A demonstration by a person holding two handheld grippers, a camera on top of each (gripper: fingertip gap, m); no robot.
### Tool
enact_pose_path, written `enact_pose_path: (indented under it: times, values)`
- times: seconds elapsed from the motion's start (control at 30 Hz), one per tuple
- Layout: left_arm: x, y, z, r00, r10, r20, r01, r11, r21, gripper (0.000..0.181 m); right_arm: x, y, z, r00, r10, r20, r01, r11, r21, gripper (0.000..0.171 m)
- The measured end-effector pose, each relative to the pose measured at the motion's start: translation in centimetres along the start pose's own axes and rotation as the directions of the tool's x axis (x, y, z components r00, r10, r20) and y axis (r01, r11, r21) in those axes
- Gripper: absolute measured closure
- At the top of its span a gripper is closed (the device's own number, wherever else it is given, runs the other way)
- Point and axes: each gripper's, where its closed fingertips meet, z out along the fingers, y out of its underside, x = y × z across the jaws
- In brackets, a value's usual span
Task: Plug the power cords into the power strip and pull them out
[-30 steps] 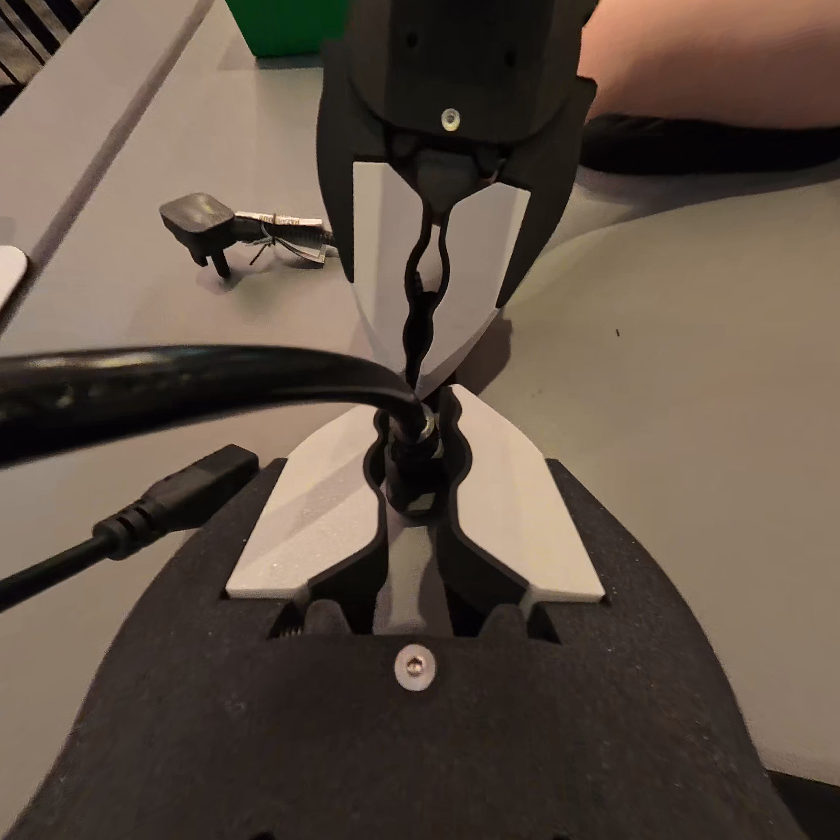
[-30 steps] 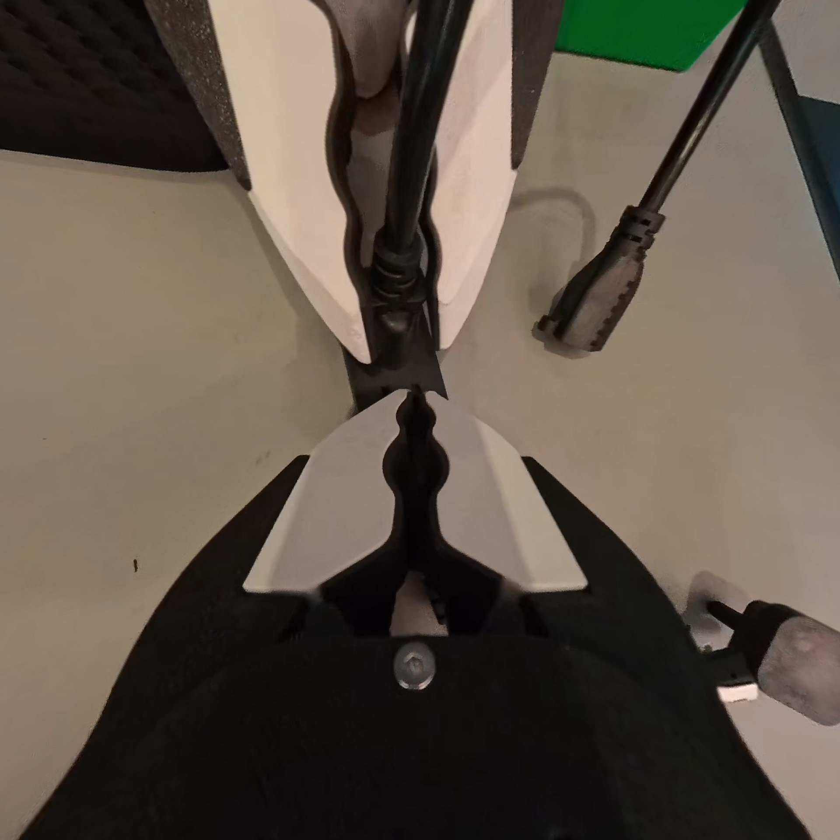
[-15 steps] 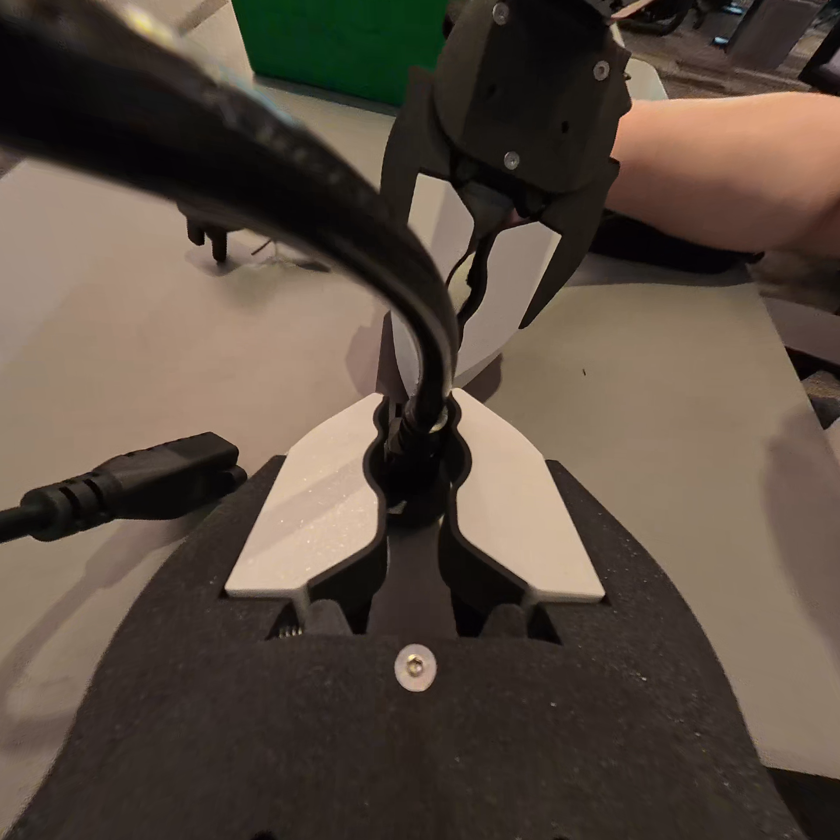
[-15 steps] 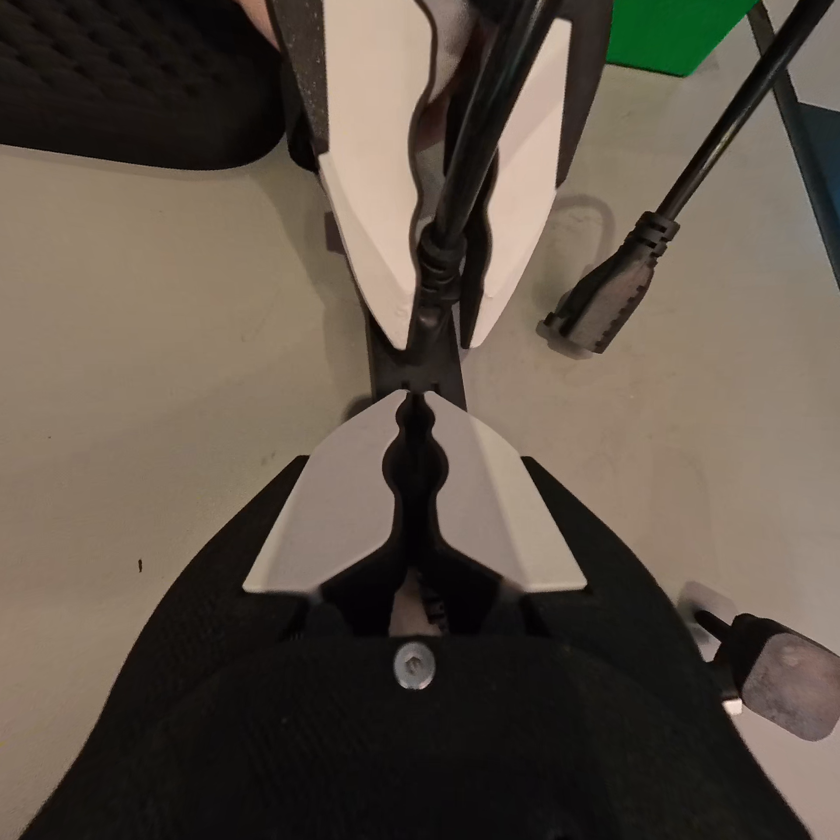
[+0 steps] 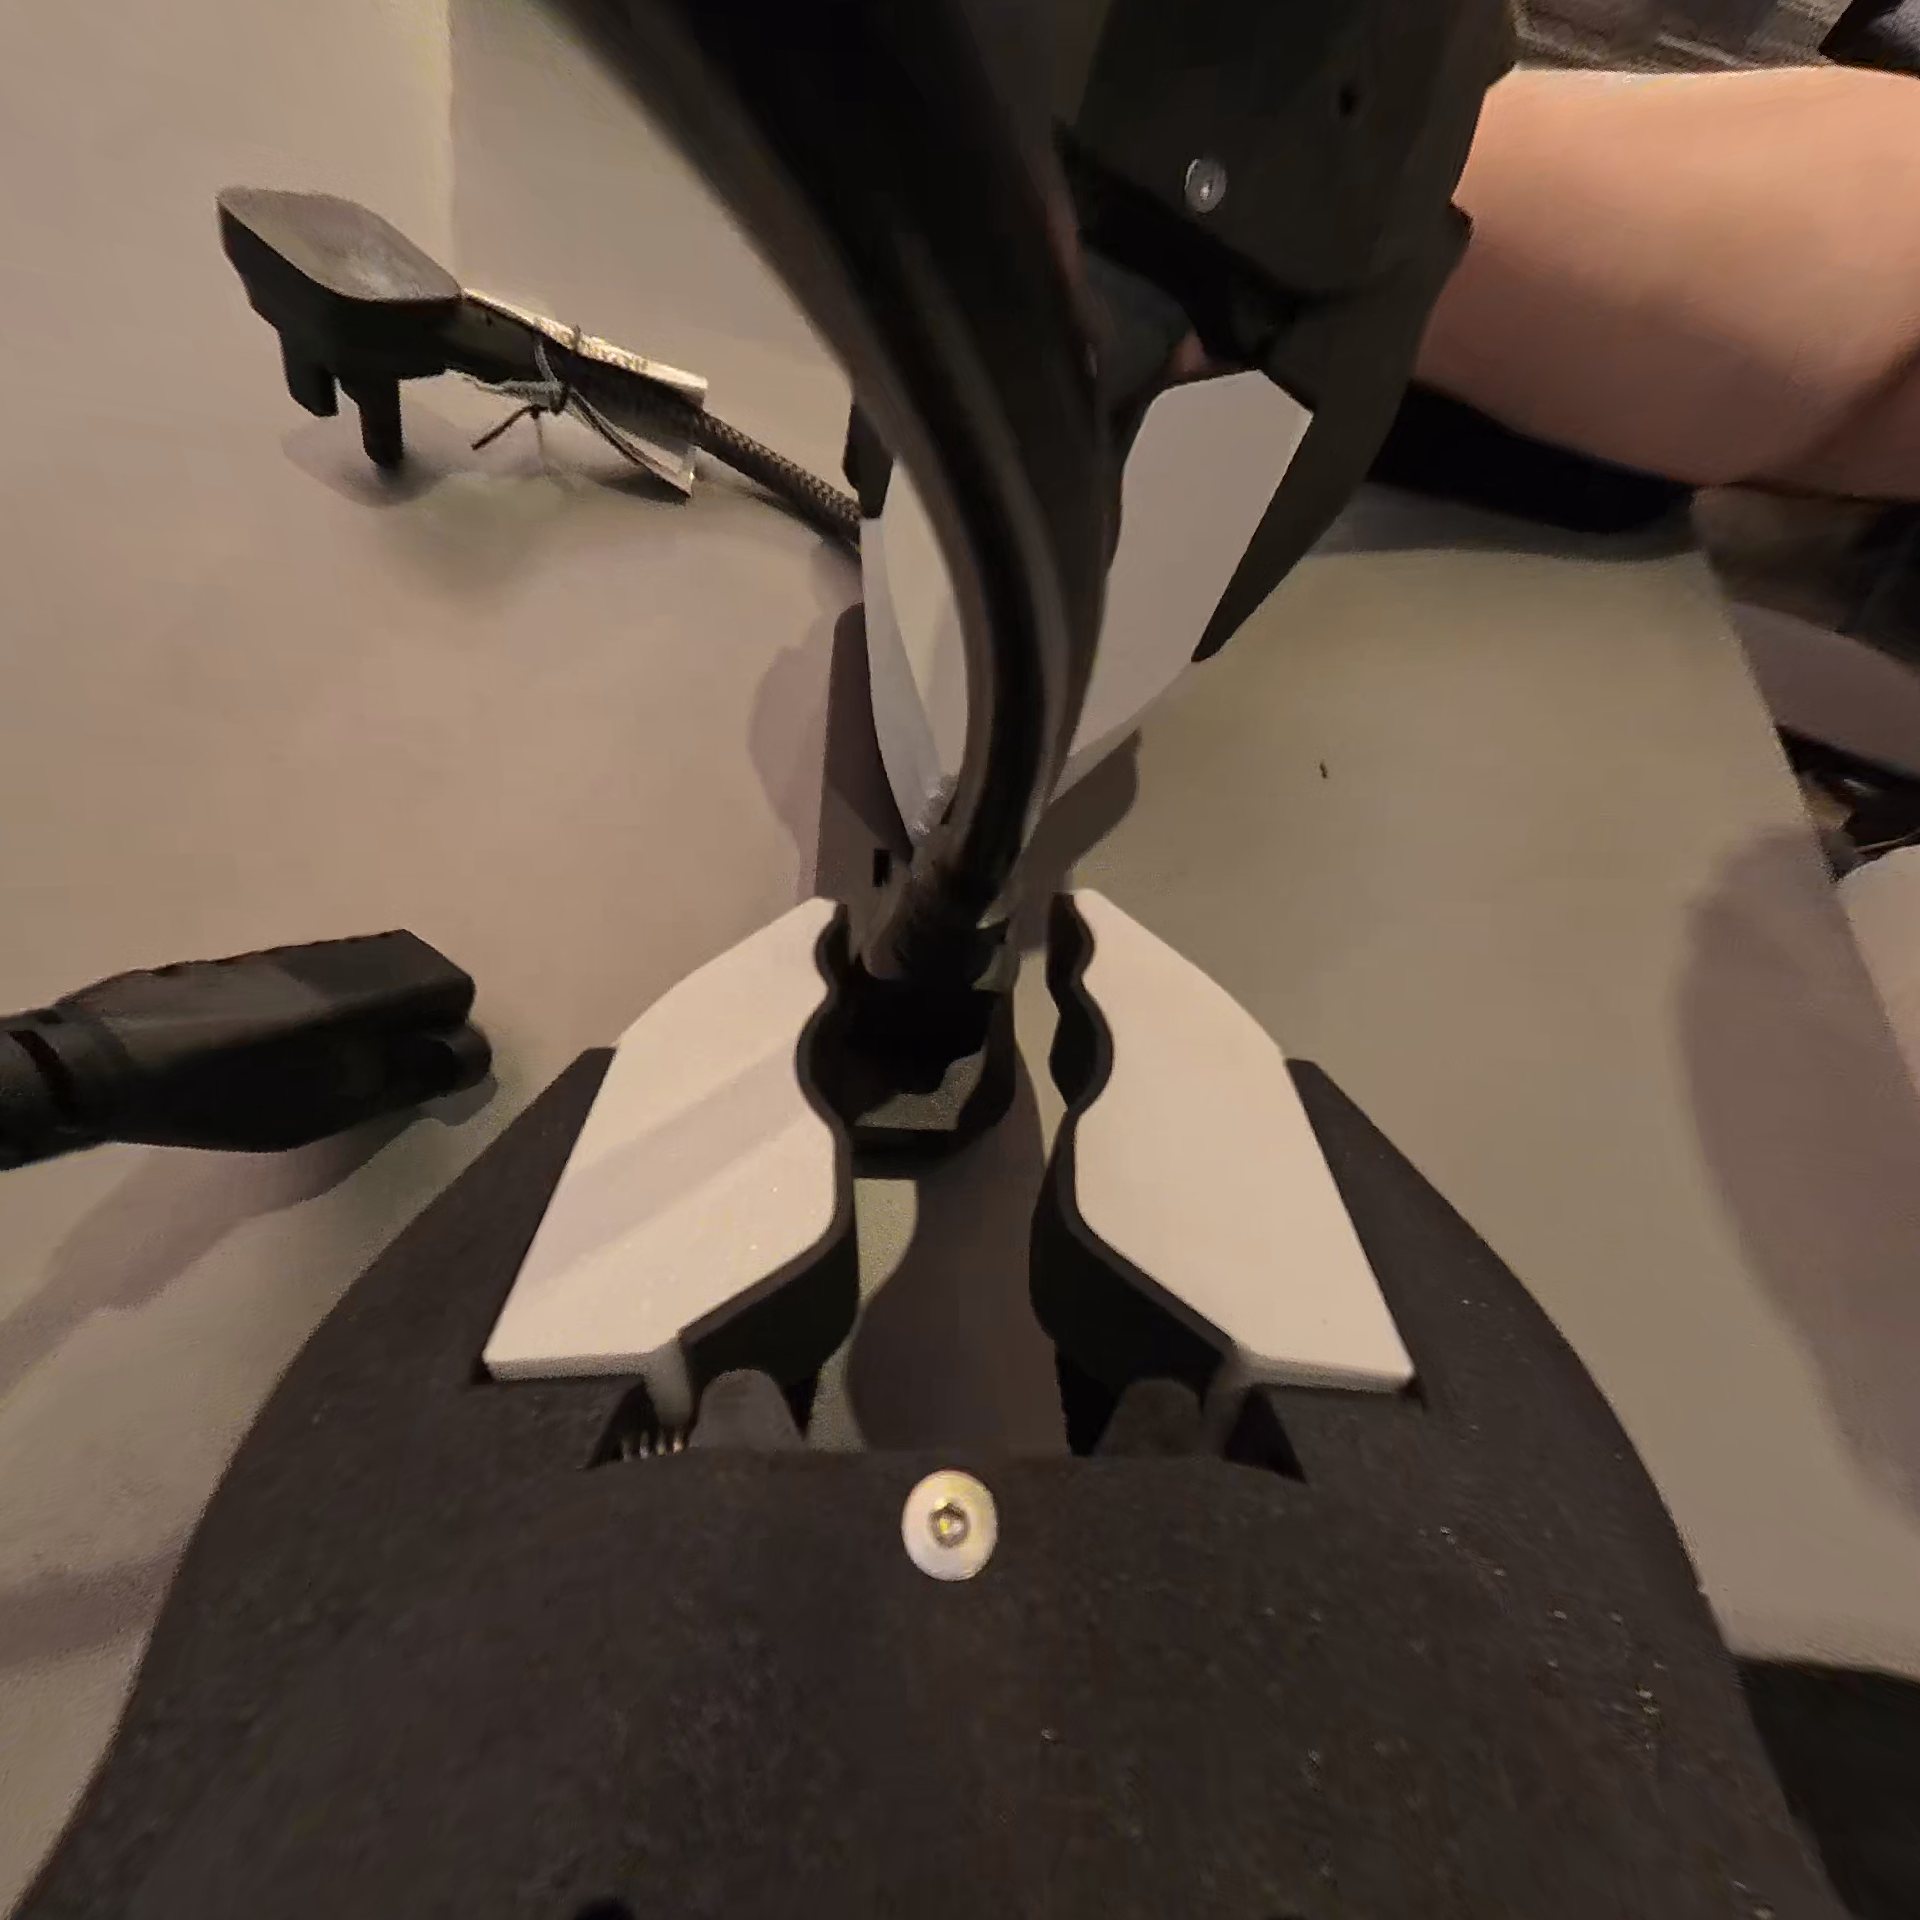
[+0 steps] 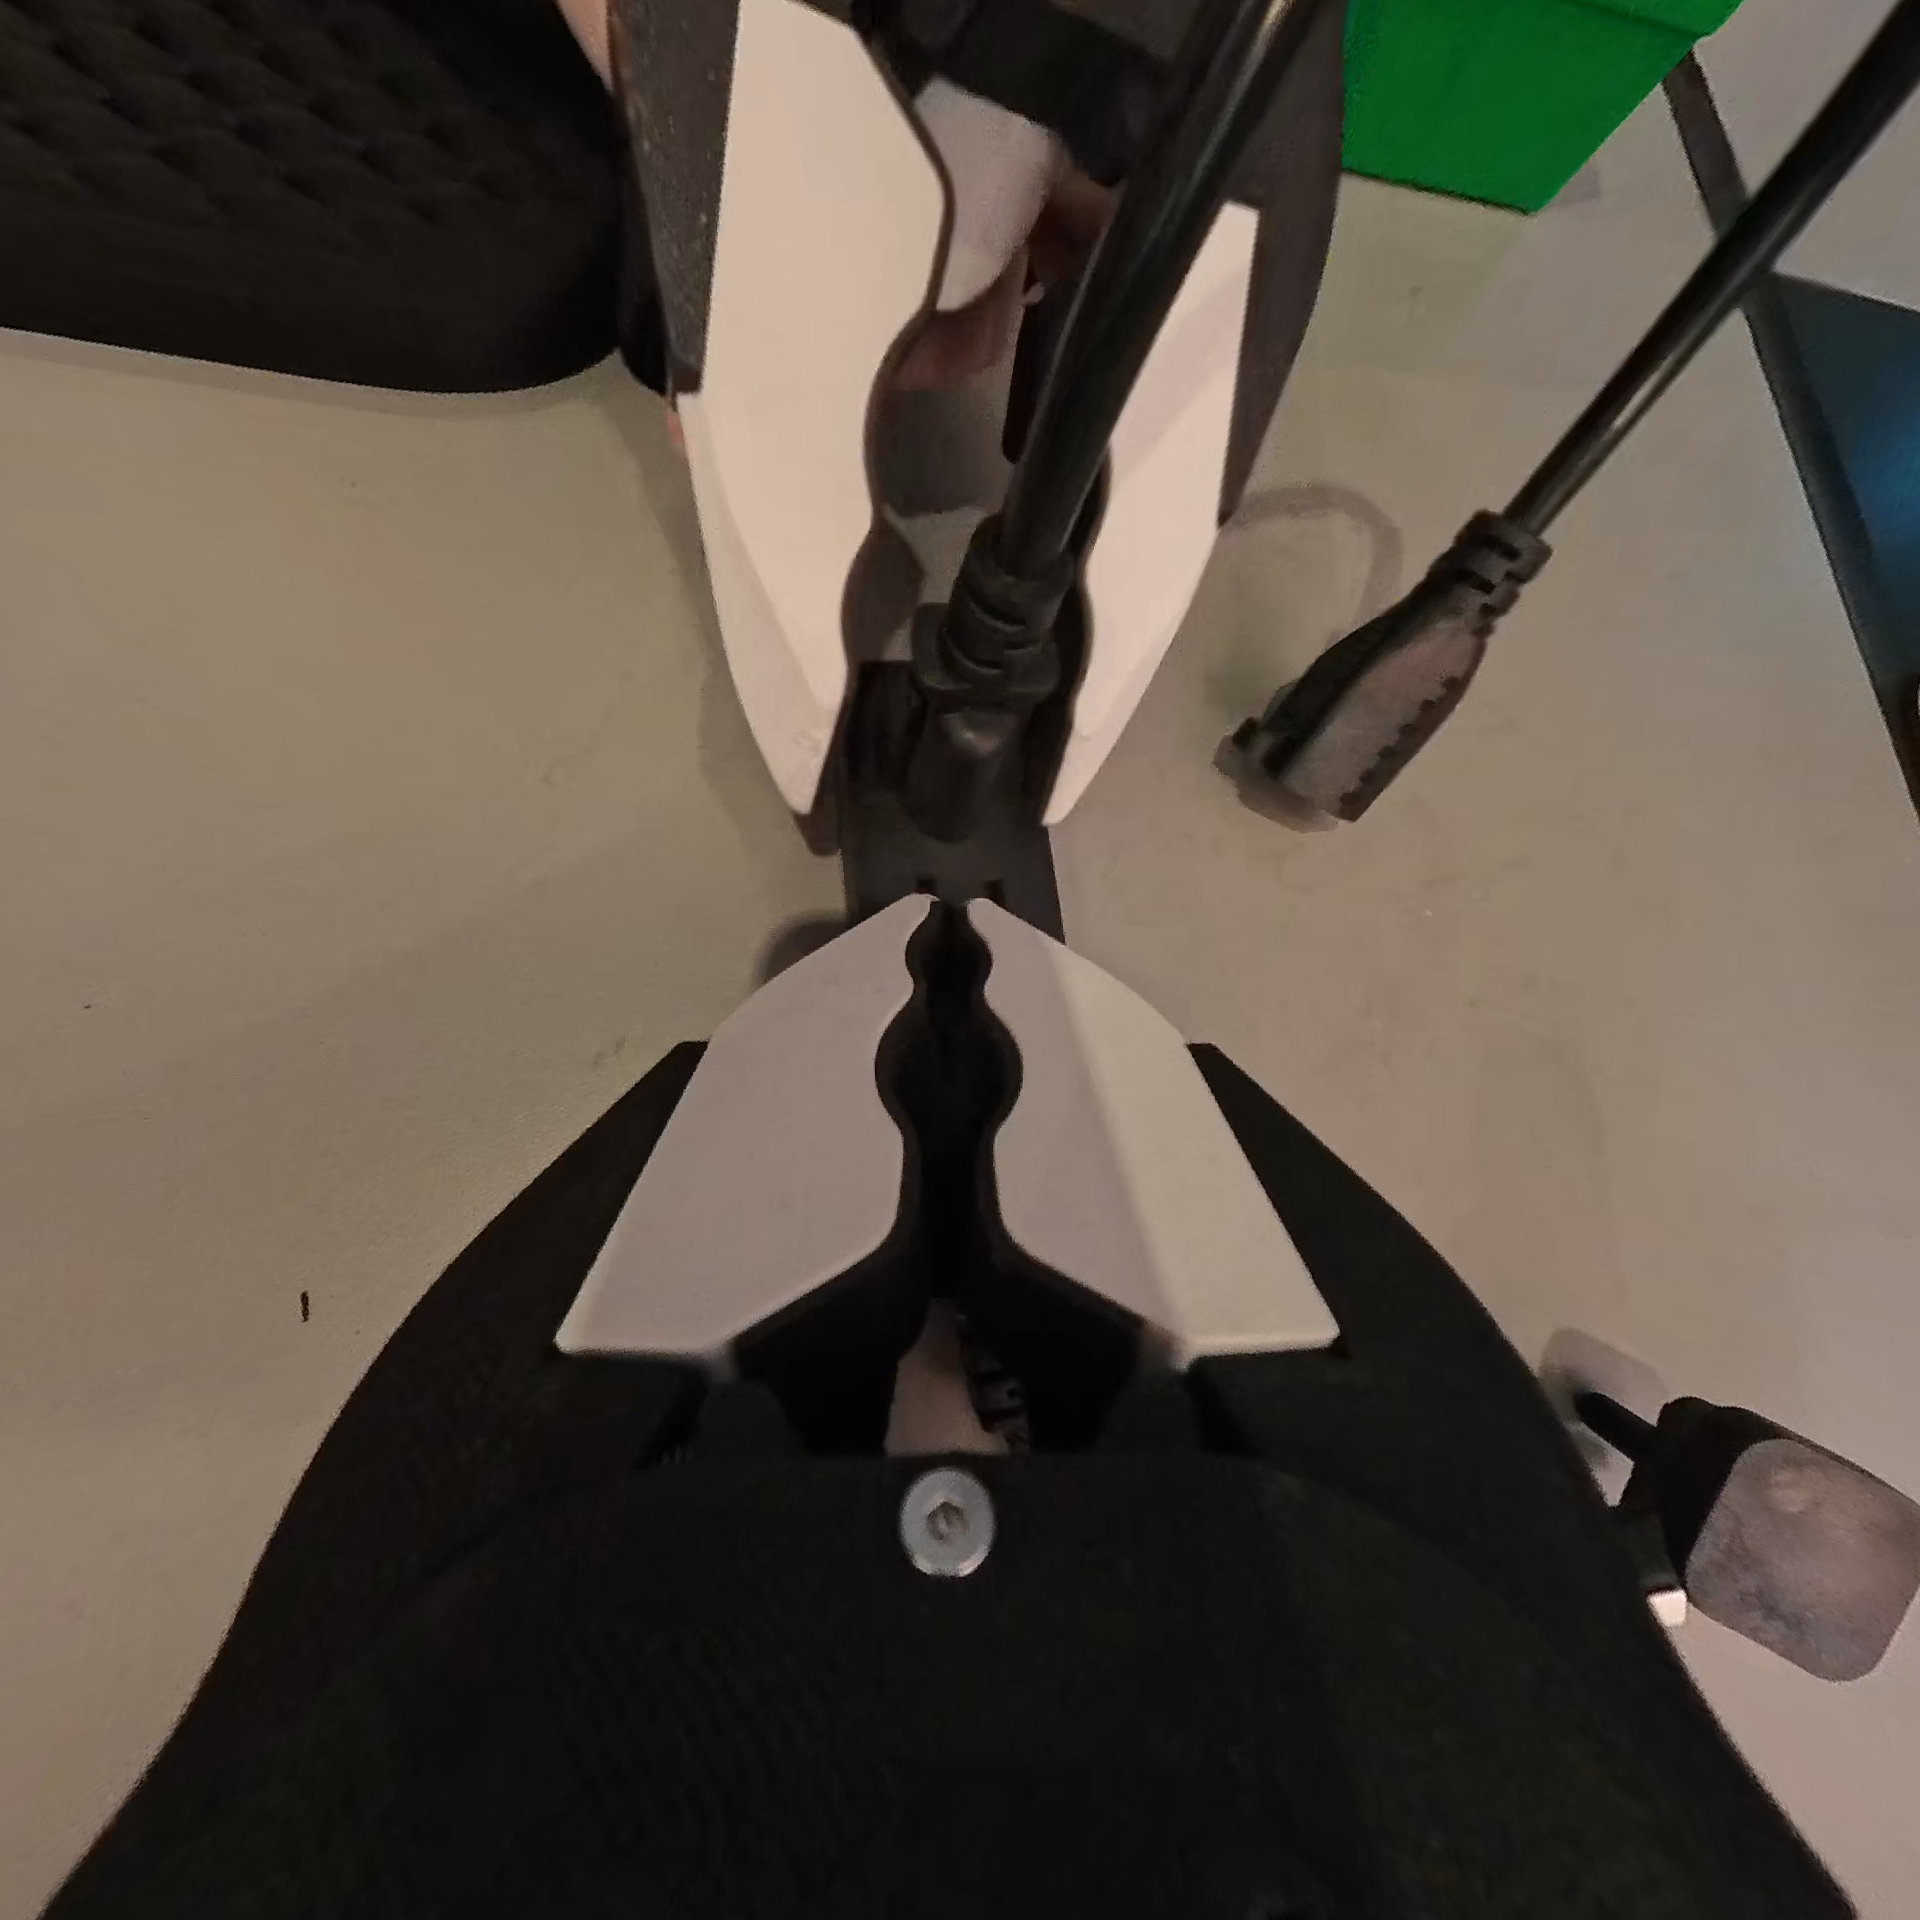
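Grey tabletop (image 5: 312, 727) fills both views. Black mesh seat (image 6: 260, 177) in the upper left of the right wrist view, green box (image 6: 1507, 94) upper right. Person's forearm (image 5: 1662, 291) in the upper right of the left wrist view, behind the right gripper.

Left gripper (image 5: 940, 935): narrow gap between the fingers. Plug end of the black power cord (image 5: 997, 582) sits in that gap, against the frame-left finger and apart from the other. The cord arcs up and out of the top of the frame.

Right gripper (image 6: 949, 906): tips almost together, right at the edge of the power strip (image 6: 951, 842), a dark flat body with notches. Can't tell if anything is pinched. Seen from that side, the plug (image 6: 971, 717) meets the strip just above the tips, with the left fingers either side.

Loose on the table:
- black appliance connector (image 5: 260, 1029) on its own cord, mid left, near the left gripper
- three-pin plug (image 5: 332, 281) with a braided lead and a paper tag, upper left
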Motion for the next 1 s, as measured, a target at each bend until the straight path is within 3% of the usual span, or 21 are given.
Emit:
enact_pose_path:
  times: [0.13,0.63,0.87,1.0]
  values:
    - [-0.26,-0.94,-0.43,0.999,0.019,0.032,-0.021,0.998,0.057,0.155,0.02,0.01,0.0,1.0,-0.001,-0.001,0.001,1.0,0.001,0.168]
    - [-0.32,-0.97,-0.43,0.993,0.076,0.092,-0.08,0.996,0.034,0.156,0.01,0.08,-0.06,1.0,0.007,-0.004,-0.007,1.0,-0.006,0.168]
    - [-0.19,-1.03,-0.39,0.999,0.024,0.04,-0.027,0.996,0.085,0.155,0.02,0.07,-0.05,1.0,0.004,-0.011,-0.004,1.0,-0.005,0.168]
    - [0.22,-0.24,0.48,1.0,0.004,0.006,-0.005,0.999,0.032,0.137,0.01,0.06,-0.06,1.0,0.006,-0.013,-0.006,1.0,-0.005,0.168]
